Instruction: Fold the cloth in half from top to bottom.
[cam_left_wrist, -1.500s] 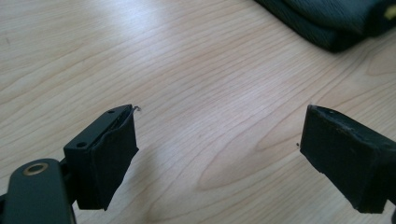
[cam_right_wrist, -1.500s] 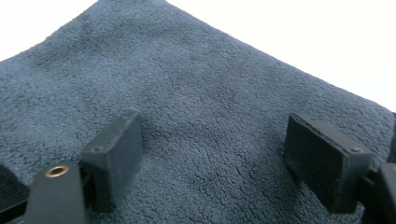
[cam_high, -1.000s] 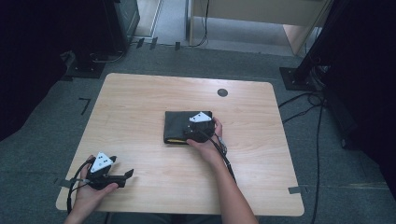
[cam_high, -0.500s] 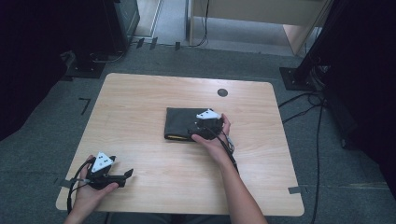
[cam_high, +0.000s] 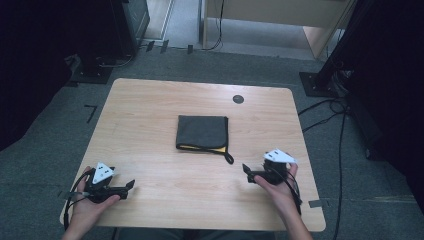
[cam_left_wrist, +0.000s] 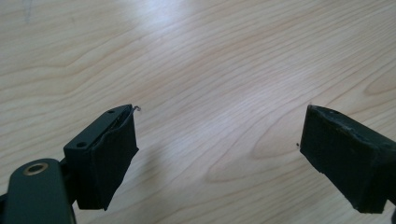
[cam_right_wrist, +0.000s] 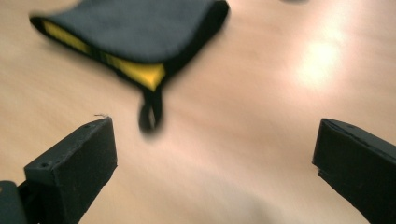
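One folded cloth (cam_high: 202, 132) and two spread-open claws (cam_high: 247, 172) on the table (cam_high: 150, 110).

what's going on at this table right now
A person sits at a wooden table with a gripper in each hand. A folded dark cloth with a yellow inner layer and a small loop lies flat near the middle, and nothing touches it. The right gripper is near the front right edge, jaws open and empty, pointing toward the cloth. The left gripper rests at the front left corner, also open and empty over bare wood.
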